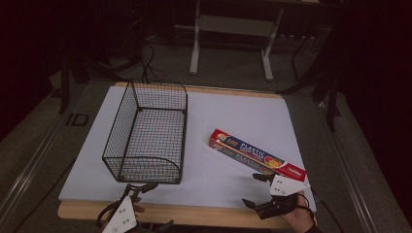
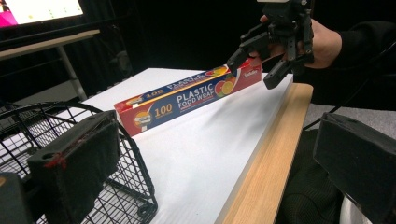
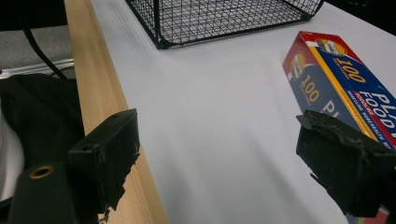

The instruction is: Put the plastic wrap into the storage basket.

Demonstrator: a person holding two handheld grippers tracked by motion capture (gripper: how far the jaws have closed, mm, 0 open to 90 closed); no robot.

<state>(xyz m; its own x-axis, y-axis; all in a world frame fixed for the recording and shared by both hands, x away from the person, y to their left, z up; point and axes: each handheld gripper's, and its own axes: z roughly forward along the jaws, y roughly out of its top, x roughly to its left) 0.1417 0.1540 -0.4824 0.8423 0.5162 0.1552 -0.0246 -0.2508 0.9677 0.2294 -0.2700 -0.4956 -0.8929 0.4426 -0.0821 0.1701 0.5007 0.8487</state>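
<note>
Plastic wrap box (image 1: 256,152) lies on the table, near end beside the wide-spread right hand-held gripper (image 1: 253,190).

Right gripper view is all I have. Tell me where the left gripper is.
Observer: The left gripper sits at the table's near edge, just in front of the wire basket, open and holding nothing.
Operator: Give me the basket's contents.
Observer: In the high view the basket is empty; bare mesh covers its floor.
Operator: Report how the plastic wrap box lies overall.
Observer: The plastic wrap box lies flat on the white mat, slanted, right of the basket, apart from it. Its near end reaches the right gripper.
Operator: Say whether my gripper holds it.
Observer: No. From the left gripper view the right gripper is open, one jaw over the box's end, not closed.
</note>
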